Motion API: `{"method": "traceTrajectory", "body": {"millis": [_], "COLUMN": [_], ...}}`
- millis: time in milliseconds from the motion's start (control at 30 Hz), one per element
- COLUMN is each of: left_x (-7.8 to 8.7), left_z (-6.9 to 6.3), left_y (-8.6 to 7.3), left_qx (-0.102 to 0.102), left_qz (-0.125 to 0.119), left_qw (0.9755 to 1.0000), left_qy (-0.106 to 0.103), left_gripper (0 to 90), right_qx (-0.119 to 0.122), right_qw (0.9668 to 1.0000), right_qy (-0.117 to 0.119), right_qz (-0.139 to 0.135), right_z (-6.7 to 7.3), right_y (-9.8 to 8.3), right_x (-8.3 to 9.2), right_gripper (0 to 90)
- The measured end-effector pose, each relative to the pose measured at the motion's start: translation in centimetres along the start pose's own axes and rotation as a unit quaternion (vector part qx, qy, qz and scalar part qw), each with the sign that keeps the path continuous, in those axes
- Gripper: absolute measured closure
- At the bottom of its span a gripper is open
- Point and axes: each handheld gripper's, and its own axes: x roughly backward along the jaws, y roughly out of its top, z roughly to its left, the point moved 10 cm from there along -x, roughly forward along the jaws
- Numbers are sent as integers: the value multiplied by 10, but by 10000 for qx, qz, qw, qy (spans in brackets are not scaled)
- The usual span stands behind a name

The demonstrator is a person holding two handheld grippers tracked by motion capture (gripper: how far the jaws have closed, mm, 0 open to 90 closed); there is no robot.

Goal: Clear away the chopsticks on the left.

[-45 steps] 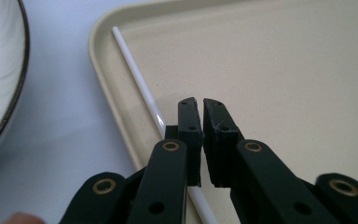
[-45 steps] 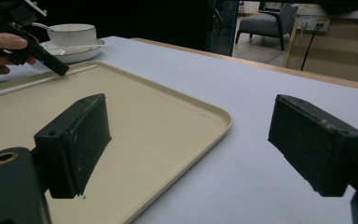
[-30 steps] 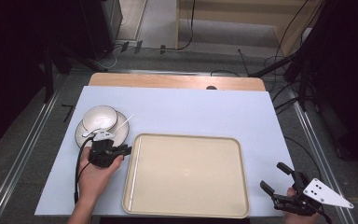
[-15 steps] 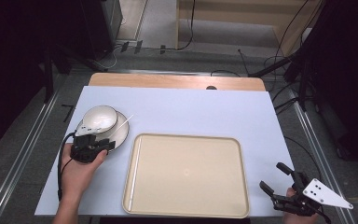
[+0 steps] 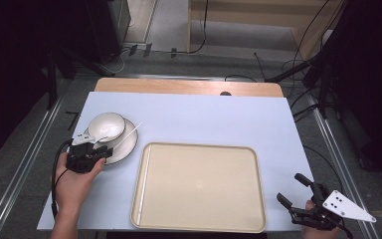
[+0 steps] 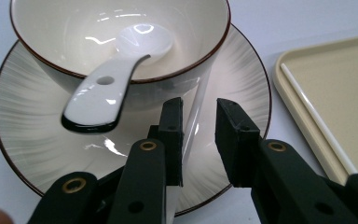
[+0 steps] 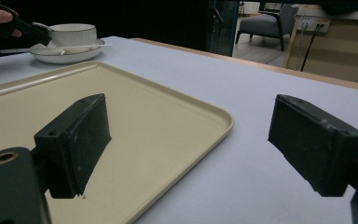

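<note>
From above, the left gripper (image 5: 95, 152) sits at the plate's (image 5: 124, 144) near rim, left of the tray (image 5: 199, 186). Its own view shows slightly parted jaws, just closing, straddling a white stick (image 6: 193, 122) below the bowl (image 6: 121, 42) and spoon (image 6: 109, 88). The right gripper (image 5: 298, 199) is open over the desk (image 5: 204, 119).

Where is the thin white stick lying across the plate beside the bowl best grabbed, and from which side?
Take the thin white stick on its near stretch, short of the white bowl, coming in low over the near rim of the ribbed plate with one jaw on each side. It is straight and narrow there. The left gripper straddles that spot; its jaws have just been closing and are not yet pressing.
</note>
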Motion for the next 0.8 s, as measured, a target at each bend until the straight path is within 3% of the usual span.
{"method": "traceTrajectory", "body": {"millis": [233, 367, 533, 567, 600, 633, 700, 733, 800], "left_x": [-6, -12, -15, -14, -14, -14, -14, -13, -10], "left_z": [7, 9, 6, 0, 0, -4, -6, -10, -13], "left_y": [-7, -11, -16, -16, -16, -17, -16, -15, -14], "left_qx": [-138, -87, -44, -40, -40, -25, -97, -57, -54], "left_qz": [262, 372, 552, 588, 588, 636, 634, 635, 589], "left_qw": [9996, 9993, 9983, 9973, 9973, 9963, 9965, 9958, 9962], "left_qy": [21, -14, -198, -445, -445, -582, -533, -651, -641], "left_gripper": [682, 676, 745, 804, 842, 842, 849, 849, 849], "right_qx": [-16, -16, -30, -25, -25, -23, -13, -8, -11], "right_qw": [10000, 10000, 10000, 10000, 10000, 10000, 10000, 10000, 10000], "right_qy": [10, 5, 4, 5, 5, 4, 8, 4, 4], "right_qz": [11, 22, 32, 29, 29, 30, 27, 30, 11], "right_z": [0, 0, 0, 0, 0, 0, 0, -1, 0], "right_y": [-1, -1, -1, -1, -1, -1, -1, -1, -1], "right_x": [0, -1, -1, -1, -1, -1, -1, 0, 0], "right_gripper": [129, 129, 129, 129, 129, 129, 129, 129, 129]}}
